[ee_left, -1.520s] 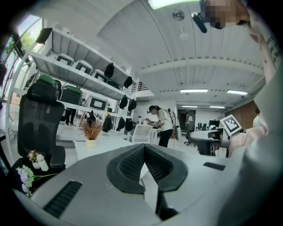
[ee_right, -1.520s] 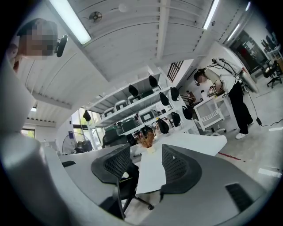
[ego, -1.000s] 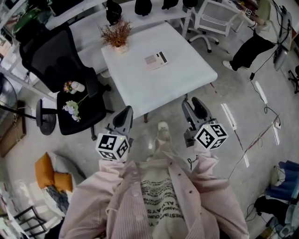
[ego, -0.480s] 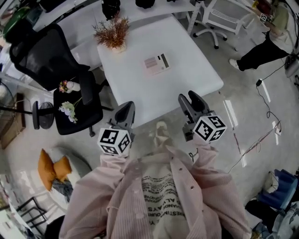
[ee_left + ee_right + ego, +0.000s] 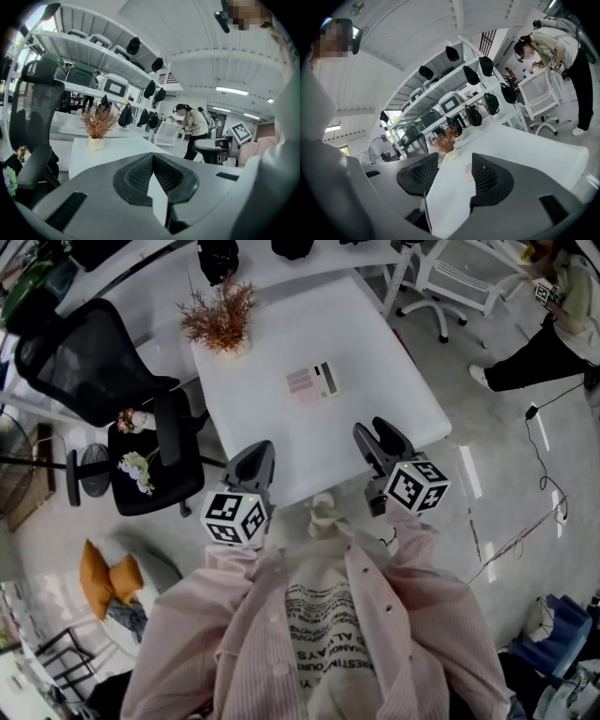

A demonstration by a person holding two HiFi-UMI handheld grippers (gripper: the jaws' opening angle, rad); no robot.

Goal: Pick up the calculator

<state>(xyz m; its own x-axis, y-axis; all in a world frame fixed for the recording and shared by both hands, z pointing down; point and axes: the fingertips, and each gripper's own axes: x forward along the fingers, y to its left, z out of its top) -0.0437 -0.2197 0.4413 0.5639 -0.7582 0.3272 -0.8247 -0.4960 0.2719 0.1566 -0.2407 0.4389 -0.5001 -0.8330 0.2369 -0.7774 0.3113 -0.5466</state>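
Calculator (image 5: 312, 381) flat on white table (image 5: 375, 352), well ahead of me.
Short of it, left gripper (image 5: 257, 450) pinched together, right gripper (image 5: 371, 431) parted, both empty; I aim them calculator-ward, presumably to reach.

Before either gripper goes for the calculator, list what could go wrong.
1. The calculator lies flat on the white table, so jaws may scrape the top or skid off it.
2. The left gripper is shut and must open first; the right gripper is open.
3. A reach overshooting far-left could tip the potted dried plant.
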